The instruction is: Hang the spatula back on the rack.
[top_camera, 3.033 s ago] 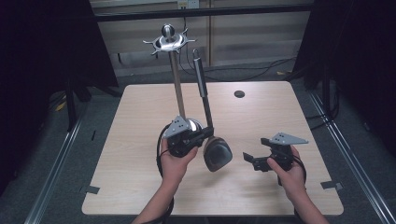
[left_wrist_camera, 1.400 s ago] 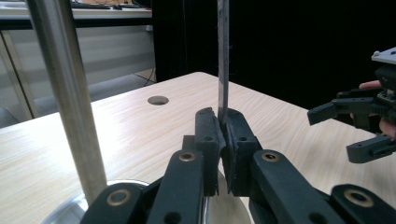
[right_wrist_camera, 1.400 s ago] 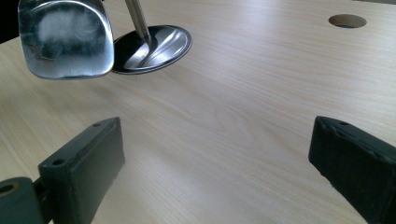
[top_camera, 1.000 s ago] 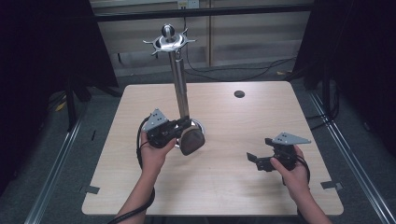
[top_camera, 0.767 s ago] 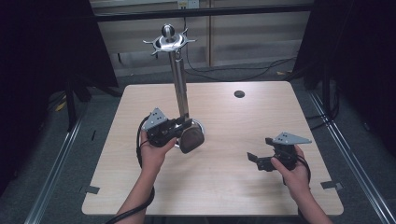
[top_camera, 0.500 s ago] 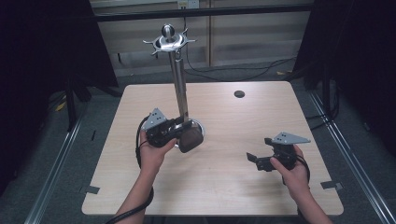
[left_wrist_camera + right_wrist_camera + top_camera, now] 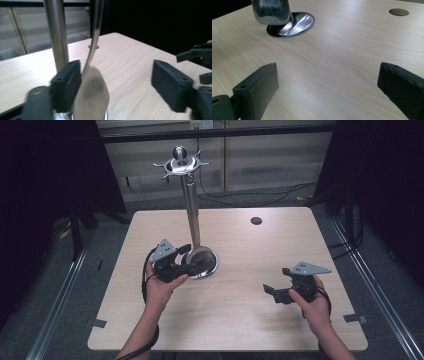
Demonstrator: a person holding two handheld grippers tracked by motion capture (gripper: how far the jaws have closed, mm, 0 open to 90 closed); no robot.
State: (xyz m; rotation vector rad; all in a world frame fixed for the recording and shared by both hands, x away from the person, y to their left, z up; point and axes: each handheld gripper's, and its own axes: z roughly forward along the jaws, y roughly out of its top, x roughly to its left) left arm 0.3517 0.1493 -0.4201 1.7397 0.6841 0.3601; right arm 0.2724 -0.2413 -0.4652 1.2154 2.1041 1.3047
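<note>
Wooden table [image 7: 240,320]: the spatula [image 7: 91,97] hangs between the left gripper [image 7: 192,266], whose spread jaws just opened; right gripper [image 7: 272,292] spread.

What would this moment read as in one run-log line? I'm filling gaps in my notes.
left tool: jaws just opened, spatula between them, hanging on stand | right tool: open, nothing between jaws, above table
</note>
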